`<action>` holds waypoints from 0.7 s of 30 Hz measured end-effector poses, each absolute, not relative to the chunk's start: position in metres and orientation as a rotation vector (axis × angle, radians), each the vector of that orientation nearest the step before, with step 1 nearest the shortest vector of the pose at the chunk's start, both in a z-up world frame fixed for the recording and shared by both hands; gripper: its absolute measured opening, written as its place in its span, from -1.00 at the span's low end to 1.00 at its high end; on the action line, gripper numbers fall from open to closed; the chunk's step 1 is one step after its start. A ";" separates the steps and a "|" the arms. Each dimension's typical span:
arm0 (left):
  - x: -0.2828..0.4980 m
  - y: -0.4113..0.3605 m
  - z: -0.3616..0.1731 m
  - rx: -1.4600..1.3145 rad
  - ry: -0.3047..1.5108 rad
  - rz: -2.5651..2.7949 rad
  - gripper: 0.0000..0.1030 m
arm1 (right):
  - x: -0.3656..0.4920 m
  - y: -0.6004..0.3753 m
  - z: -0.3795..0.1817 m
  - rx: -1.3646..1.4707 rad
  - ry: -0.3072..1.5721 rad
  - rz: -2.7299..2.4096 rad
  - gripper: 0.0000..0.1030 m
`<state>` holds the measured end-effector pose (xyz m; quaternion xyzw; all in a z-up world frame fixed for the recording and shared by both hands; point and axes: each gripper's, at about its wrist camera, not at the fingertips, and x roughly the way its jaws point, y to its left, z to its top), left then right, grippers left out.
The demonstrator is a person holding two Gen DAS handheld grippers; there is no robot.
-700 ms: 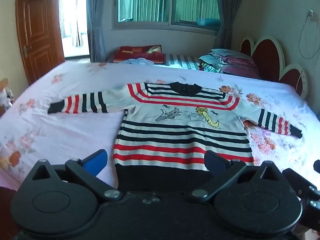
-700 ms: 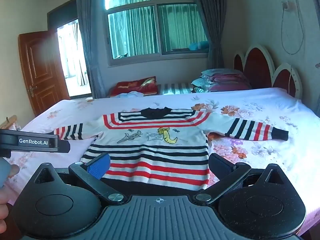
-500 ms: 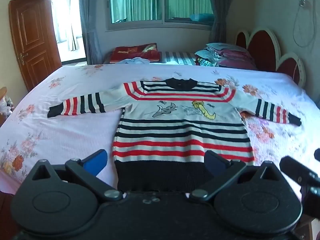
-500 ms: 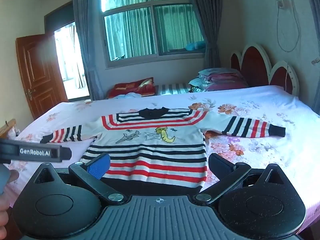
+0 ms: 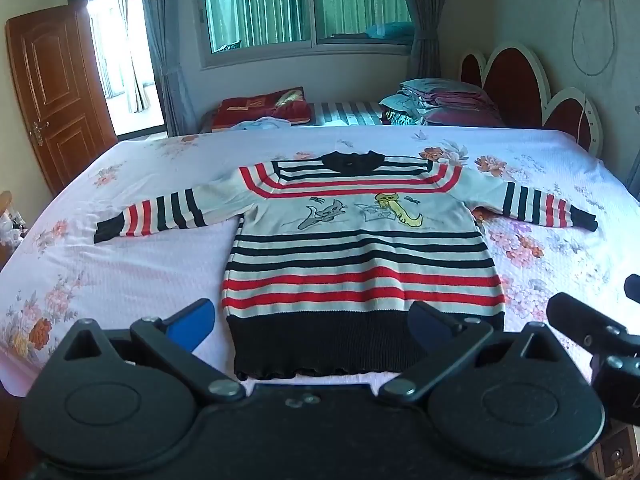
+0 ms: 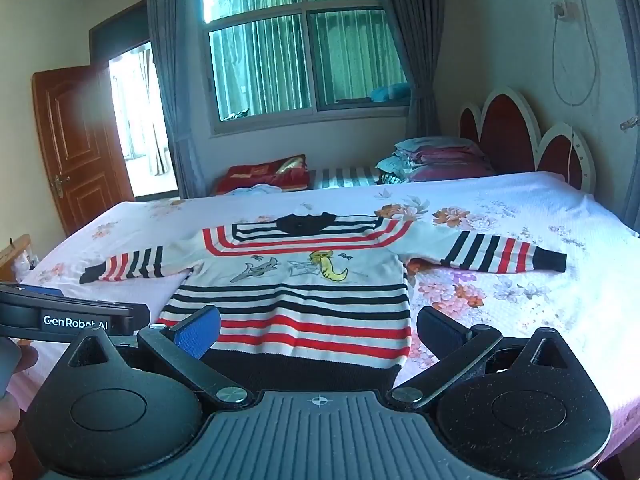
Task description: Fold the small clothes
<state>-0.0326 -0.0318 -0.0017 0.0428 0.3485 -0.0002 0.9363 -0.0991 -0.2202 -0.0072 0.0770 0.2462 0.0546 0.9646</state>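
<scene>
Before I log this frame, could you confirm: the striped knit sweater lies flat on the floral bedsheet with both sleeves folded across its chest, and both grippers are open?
Not quite: the striped knit sweater has both sleeves spread outward, as the left wrist view shows. It does lie flat on the floral bedsheet, and the left gripper and right gripper are open.

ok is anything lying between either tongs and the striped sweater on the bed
Nothing visible does. The sweater lies flat on the floral bedsheet, sleeves spread. The left tongs and right tongs are open, with the black hem directly ahead. The pillows sit far behind it.
</scene>
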 end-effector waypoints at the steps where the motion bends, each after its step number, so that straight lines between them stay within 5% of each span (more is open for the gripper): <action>1: -0.032 -0.031 -0.002 0.086 0.714 -0.002 0.99 | -0.099 -0.221 -0.007 0.158 0.497 0.109 1.00; 21: -0.030 -0.025 -0.003 0.088 0.712 0.015 0.99 | -0.097 -0.216 -0.007 0.145 0.499 0.113 1.00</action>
